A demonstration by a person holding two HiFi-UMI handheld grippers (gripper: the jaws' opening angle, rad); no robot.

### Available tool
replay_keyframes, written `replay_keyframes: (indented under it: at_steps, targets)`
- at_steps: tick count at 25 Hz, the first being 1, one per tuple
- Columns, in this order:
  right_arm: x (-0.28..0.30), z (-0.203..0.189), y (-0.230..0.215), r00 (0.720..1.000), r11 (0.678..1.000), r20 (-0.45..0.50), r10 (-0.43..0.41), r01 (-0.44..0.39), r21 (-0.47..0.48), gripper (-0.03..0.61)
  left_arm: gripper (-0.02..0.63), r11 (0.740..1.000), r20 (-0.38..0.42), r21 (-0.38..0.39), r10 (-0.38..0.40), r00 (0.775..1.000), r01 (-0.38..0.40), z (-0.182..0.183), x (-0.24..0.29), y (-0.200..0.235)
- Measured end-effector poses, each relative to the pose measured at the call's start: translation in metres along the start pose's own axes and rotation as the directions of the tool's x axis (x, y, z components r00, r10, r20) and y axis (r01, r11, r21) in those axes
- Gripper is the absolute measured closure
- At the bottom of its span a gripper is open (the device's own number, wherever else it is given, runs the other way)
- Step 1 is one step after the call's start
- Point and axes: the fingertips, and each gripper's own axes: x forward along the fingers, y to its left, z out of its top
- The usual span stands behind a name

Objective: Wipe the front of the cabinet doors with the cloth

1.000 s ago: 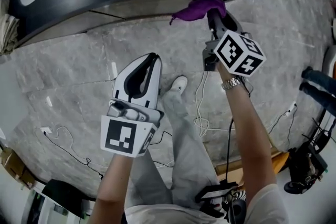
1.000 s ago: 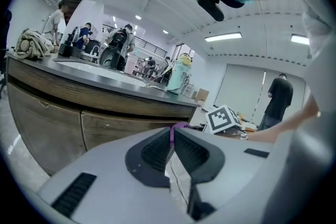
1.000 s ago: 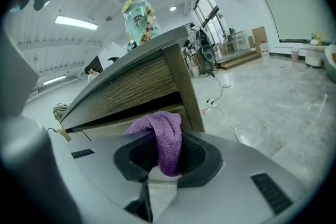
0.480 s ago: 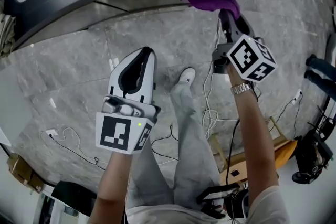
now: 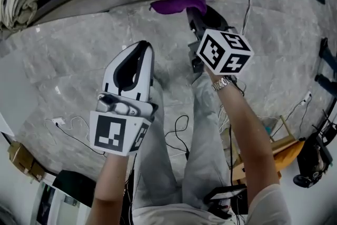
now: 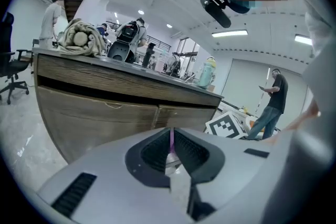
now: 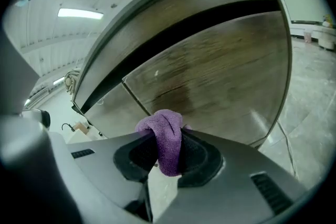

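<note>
Right gripper view: right hand-held gripper (image 7: pixel 168 140) pinches cloth (image 7: pixel 161 126), seemingly touching cabinet door (image 7: pixel 226 73); left hand-held gripper (image 6: pixel 171 140) pressed together.

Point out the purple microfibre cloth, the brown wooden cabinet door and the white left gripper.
Purple microfibre cloth (image 7: pixel 167 136), right gripper view: fold between the jaws.
Brown wooden cabinet door (image 7: pixel 226 63), right gripper view: its front panel.
White left gripper (image 6: pixel 171 134), left gripper view: where its jaws meet.
</note>
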Motion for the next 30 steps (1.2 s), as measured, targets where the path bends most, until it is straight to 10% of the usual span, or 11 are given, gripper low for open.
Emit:
replay_keyframes:
  at_steps: [10, 30]
  targets:
    - [0.042, 0.004, 0.005, 0.998, 0.999, -0.057, 0.022, -0.024, -0.034, 0.495, 0.586, 0.992, 0.028, -0.067, 0.109, 0.994, -0.107, -0.002, 0.000, 0.036]
    - [-0.051, 0.066, -0.240, 0.980, 0.978, -0.036, -0.195, 0.191, -0.083, 0.495, 0.587, 0.997, -0.028, -0.077, -0.013, 1.000, 0.011, -0.009, 0.163, -0.146]
